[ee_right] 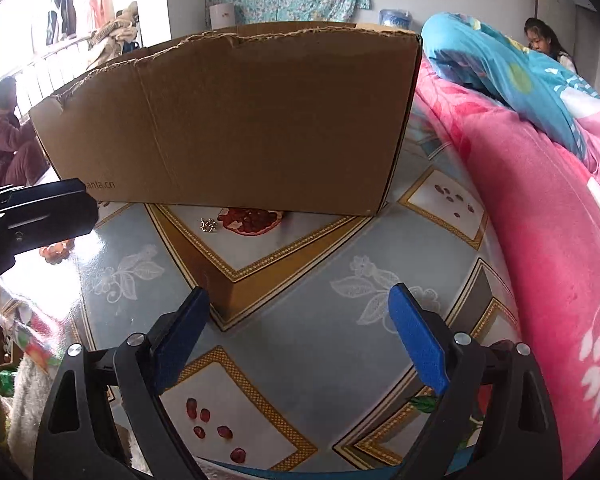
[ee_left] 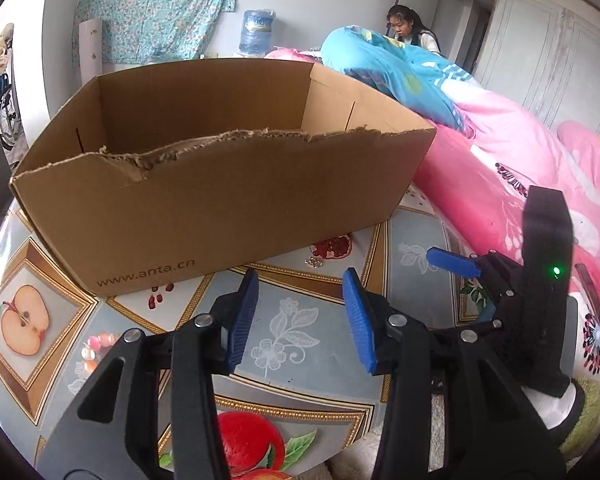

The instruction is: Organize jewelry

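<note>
Both tongs empty, left tongs (ee_left: 300,300) part-open, right tongs (ee_right: 300,332) wide apart; small gold trinket (ee_right: 209,225) lies on surface (ee_right: 320,352) just near of cardboard box (ee_right: 228,120): advance right tongs low, straddle trinket, pinch gently, then lift over box's torn rim.

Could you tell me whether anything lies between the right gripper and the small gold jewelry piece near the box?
Nothing visible does: only bare tablecloth separates the open right gripper from the gold piece.
</note>
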{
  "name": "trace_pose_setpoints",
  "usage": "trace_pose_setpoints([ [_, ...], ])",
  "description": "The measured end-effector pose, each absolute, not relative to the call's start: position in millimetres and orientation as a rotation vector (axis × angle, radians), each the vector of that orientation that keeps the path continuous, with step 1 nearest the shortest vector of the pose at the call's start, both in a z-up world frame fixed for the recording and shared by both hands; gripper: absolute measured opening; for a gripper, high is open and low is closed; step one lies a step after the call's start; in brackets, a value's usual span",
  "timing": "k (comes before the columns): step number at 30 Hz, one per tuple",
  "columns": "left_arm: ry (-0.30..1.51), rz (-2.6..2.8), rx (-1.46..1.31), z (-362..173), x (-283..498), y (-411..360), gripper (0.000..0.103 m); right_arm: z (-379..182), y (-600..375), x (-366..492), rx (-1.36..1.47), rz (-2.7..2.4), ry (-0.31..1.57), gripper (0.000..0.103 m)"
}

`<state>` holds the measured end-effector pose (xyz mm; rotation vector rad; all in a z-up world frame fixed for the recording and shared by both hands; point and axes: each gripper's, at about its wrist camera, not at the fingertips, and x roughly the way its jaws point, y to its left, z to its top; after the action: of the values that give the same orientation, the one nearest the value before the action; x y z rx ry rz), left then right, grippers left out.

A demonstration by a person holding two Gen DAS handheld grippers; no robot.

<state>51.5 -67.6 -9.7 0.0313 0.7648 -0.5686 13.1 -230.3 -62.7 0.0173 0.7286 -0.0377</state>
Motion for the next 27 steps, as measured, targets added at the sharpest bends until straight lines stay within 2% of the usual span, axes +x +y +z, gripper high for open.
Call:
trace_pose_setpoints([
  [2, 0.774, -0.576, 0.049, -15, 57, -75, 0.039, -66, -225, 7, 0.015, -0.048, 0.685, 0.096],
  [6, 0.807, -0.593, 0.097, -25, 73, -93, 0.032, -68, -228, 3, 0.029, -0.033, 0.667, 0.097],
  [21, 0.844, -0.582, 0.271, -41, 91, -131, 0.015, -72, -227, -4, 0.044, -0.04, 0.63, 0.097],
  [27, 0.818, -0.58, 0.364, -41, 87, -144, 0.001, -72, -229, -2, 0.047, -0.039, 0.627, 0.097],
])
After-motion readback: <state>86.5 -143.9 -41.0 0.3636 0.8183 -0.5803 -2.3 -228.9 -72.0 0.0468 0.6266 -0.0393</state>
